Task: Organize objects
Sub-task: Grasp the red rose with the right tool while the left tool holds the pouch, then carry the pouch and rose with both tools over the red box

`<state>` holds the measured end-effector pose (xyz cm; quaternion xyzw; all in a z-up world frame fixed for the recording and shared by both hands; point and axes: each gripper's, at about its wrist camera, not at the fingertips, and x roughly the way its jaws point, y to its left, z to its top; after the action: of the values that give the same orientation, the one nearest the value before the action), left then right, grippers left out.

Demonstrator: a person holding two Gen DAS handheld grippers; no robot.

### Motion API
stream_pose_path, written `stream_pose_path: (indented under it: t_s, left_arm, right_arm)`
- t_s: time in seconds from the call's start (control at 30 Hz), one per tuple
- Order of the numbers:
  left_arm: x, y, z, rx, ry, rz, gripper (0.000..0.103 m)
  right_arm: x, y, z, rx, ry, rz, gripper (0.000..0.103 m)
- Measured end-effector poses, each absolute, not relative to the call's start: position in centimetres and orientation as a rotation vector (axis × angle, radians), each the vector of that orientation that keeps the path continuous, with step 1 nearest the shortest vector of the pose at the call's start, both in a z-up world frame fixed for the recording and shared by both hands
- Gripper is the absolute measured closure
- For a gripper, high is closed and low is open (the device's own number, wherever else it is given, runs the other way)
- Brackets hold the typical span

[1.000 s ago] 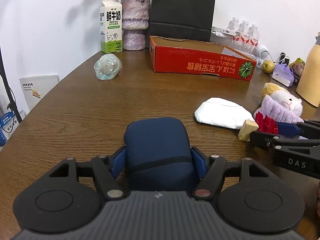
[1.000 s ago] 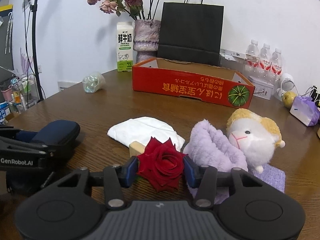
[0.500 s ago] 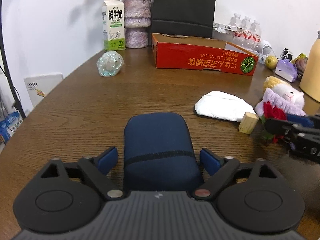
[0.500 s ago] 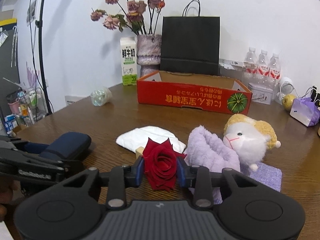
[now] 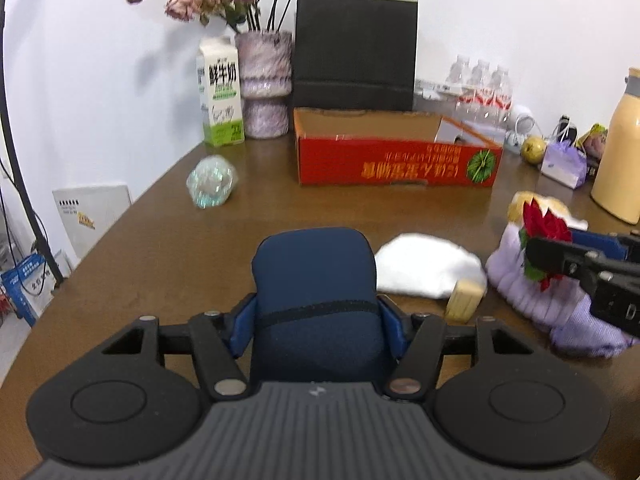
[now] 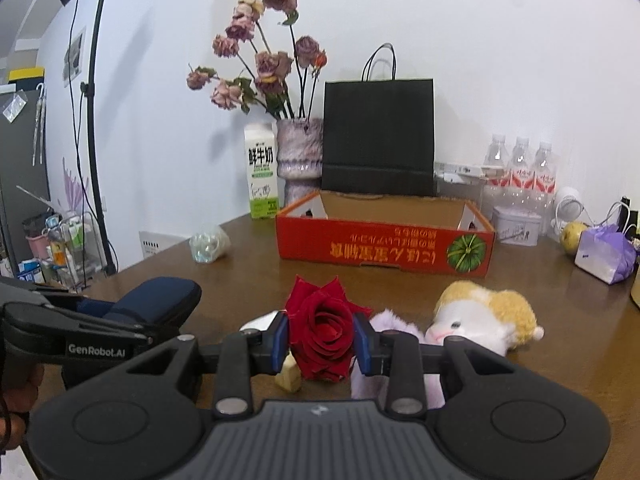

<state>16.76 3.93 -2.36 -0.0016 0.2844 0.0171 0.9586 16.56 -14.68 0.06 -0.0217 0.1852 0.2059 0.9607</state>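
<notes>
The left gripper (image 5: 316, 320) fingers (image 5: 243, 322) are closing on the dark blue zip case (image 5: 316, 280), both blue pads already lying against its sides, so it is being pinched and, by the look of it, carried just above the brown surface (image 5: 160, 240). The right gripper (image 6: 320, 340) fingers (image 6: 280, 338) are pinching the red rose (image 6: 322, 330) by its bloom, and it is being held clear of the things lying beneath it.

Just past the held items, a small wooden block (image 5: 464, 295) is resting beside a folded white cloth (image 5: 428, 268), and to their right a lilac plush cloth (image 5: 536, 292) is lying against a white and tan stuffed toy (image 6: 480, 316). None of these is being touched.

Farther on, a crumpled clear plastic bottle (image 5: 211, 182) is lying alone toward the left edge. Beyond the middle, the open red cardboard box (image 5: 396, 164) is standing, and what shows of its inside looks empty. Behind it are sitting a milk carton (image 5: 221, 102), a vase of dried flowers (image 5: 264, 84), a black paper bag (image 5: 354, 52) and some water bottles (image 5: 482, 84).

If the box is the collecting place, the sorting is barely starting: two things are being lifted, nothing appears stowed, and the block, both cloths, the toy and the loose bottle are all waiting.
</notes>
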Motion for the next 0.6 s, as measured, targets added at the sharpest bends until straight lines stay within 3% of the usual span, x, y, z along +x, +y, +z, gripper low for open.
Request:
stream_pose_path:
  t_s: [0.6]
  left_arm:
    - [22.8,1.2,3.5,-0.056,0.493,0.008,0.039]
  right_arm:
    - [22.1,-14.9,3.6,-0.07,0.305,0.402,0.071]
